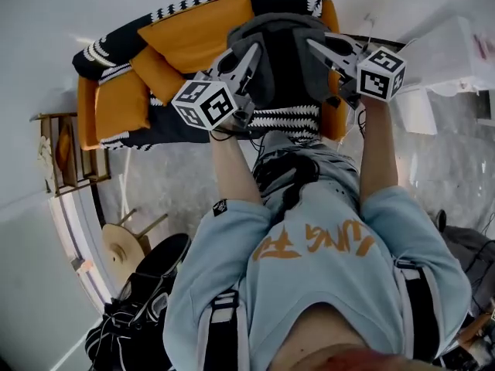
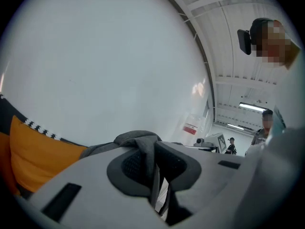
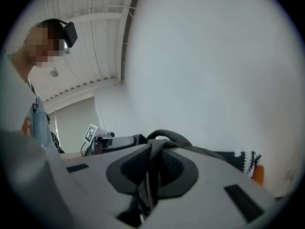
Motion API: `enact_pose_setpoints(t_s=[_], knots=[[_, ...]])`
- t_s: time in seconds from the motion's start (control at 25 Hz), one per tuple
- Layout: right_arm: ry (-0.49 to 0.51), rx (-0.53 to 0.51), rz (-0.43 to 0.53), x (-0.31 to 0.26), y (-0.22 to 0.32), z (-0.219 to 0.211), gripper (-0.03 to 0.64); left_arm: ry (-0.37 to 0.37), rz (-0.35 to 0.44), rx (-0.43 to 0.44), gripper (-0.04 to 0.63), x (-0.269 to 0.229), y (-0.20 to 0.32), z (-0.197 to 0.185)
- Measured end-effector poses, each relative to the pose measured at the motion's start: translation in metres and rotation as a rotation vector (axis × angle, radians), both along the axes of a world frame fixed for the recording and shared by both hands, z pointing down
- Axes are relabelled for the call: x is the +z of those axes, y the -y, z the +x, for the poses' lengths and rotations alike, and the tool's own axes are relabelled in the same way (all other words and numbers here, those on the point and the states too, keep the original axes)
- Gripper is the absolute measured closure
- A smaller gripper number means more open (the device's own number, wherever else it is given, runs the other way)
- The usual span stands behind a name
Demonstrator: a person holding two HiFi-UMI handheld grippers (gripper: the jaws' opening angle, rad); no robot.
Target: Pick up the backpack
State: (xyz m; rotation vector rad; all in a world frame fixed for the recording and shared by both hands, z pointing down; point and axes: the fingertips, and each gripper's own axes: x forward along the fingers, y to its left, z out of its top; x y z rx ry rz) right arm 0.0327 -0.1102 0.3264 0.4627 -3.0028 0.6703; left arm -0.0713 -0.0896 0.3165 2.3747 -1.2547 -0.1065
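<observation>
The dark grey backpack [image 1: 282, 60] hangs between my two grippers in front of an orange sofa [image 1: 197, 29]. My left gripper [image 1: 251, 52] grips its left side and my right gripper [image 1: 313, 46] its right side. In the left gripper view, the left gripper [image 2: 155, 162] is shut on a fold of grey backpack fabric [image 2: 140, 142] that bunches up over the pads. In the right gripper view, the right gripper [image 3: 153, 168] is shut on a dark backpack strap [image 3: 167, 136] that loops above the jaws. Both grippers point roughly level toward a white wall.
A black blanket with white pattern [image 1: 290, 118] drapes over the sofa seat. A wooden shelf [image 1: 66, 149] and a round wooden stool [image 1: 124, 246] stand at left, with a black bag [image 1: 139, 300] on the floor. White furniture [image 1: 452, 52] stands at right. People [image 2: 231, 146] stand far off.
</observation>
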Motion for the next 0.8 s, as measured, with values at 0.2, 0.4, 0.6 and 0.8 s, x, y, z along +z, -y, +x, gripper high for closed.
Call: enact_pose_setpoints(t_s=[0.2,0.4,0.6,0.8], knots=[[0.064,-0.010,0.117,-0.054,0.002,0.005,0.566,0.029,0.130,-0.003,0.537,-0.057,-0.001,0.003],[0.120,0.022,0.276,-0.110,0.005,0.003,0.566,0.056,0.271,-0.012,0.538,-0.112,-0.001,0.002],[0.172,0.047,0.358,-0.147,0.009,-0.010,0.568,0.078,0.347,0.007,0.538,-0.146,0.000,-0.011],[0.191,0.005,0.391,-0.163,-0.002,-0.013,0.568,0.036,0.389,0.029,0.540,-0.158,-0.011,-0.017]])
